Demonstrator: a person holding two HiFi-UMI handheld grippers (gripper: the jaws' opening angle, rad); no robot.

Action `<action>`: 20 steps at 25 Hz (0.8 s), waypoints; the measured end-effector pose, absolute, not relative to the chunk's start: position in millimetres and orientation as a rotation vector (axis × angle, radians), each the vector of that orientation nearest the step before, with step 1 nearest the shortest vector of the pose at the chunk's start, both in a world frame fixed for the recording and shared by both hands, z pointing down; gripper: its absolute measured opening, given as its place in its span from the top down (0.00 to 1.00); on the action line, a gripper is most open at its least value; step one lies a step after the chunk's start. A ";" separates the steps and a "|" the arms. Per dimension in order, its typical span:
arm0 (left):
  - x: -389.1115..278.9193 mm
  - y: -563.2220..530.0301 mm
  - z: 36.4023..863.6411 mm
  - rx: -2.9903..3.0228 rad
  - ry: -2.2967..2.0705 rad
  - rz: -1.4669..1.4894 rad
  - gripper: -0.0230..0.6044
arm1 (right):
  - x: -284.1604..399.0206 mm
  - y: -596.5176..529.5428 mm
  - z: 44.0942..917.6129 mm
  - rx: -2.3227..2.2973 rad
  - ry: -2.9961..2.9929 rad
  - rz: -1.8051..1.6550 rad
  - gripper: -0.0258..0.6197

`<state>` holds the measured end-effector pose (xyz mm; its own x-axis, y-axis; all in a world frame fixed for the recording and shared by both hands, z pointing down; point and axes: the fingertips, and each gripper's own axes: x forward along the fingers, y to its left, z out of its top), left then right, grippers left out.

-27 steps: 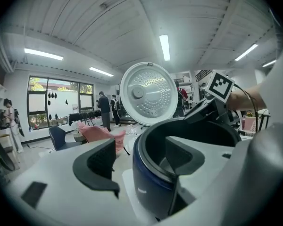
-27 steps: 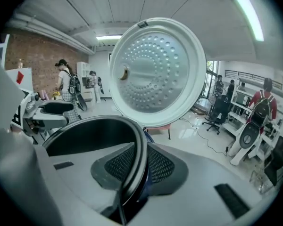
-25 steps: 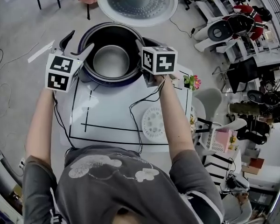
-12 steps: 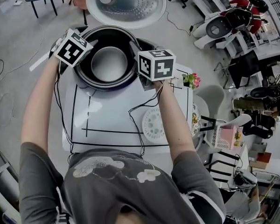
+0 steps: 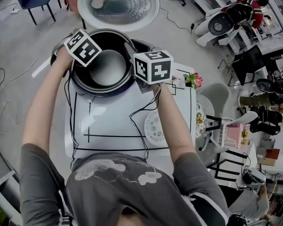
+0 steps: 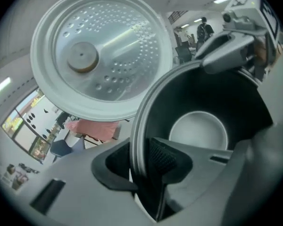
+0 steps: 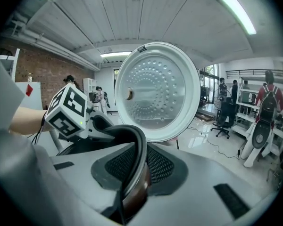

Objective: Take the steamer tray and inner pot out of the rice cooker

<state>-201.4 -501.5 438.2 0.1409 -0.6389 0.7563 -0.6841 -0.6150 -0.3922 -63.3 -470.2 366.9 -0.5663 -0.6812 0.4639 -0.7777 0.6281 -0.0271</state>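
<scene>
Left gripper [image 6: 142,160] just closing on inner pot [image 6: 198,93] rim.

Inner pot [image 5: 105,66]: black wall, pale grey base. Lid [image 5: 119,3] behind pot: silver, dimple-dotted. Left gripper [image 6: 141,159] and right gripper [image 7: 134,166], flanking pot: black-and-white square markers. Table [image 5: 108,121] below pot: white, black lines.

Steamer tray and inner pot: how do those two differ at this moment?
The steamer tray is white and flat; the inner pot is dark-walled and deep. The steamer tray lies out on the table; the inner pot sits inside the rice cooker. Both are round.
</scene>
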 end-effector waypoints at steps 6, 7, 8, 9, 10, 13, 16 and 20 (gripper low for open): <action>-196.3 -507.4 400.2 2.467 -1.365 1.285 0.85 | -59.7 -467.0 362.4 1.152 -2.468 0.311 0.81; -194.8 -506.7 392.5 2.490 -1.360 1.266 0.86 | -57.1 -468.2 364.1 1.157 -2.448 0.310 0.81; -193.0 -504.4 387.2 2.503 -1.345 1.259 0.88 | -54.0 -469.6 367.1 1.163 -2.423 0.319 0.81; -190.7 -501.5 384.0 2.508 -1.326 1.258 0.89 | -50.7 -470.6 371.4 1.165 -2.398 0.340 0.81; -188.7 -498.0 383.8 2.505 -1.303 1.258 0.89 | -48.2 -470.6 377.0 1.158 -2.372 0.372 0.81; -186.5 -487.9 392.6 2.466 -1.234 1.242 0.90 | -49.4 -463.1 400.6 1.091 -2.299 0.476 0.78; -183.8 -487.1 393.3 2.465 -1.204 1.218 0.90 | -49.6 -463.0 409.9 1.113 -2.266 0.459 0.80; -181.2 -488.7 391.5 2.456 -1.173 1.205 0.91 | -44.7 -471.5 406.7 1.185 -2.211 0.417 0.86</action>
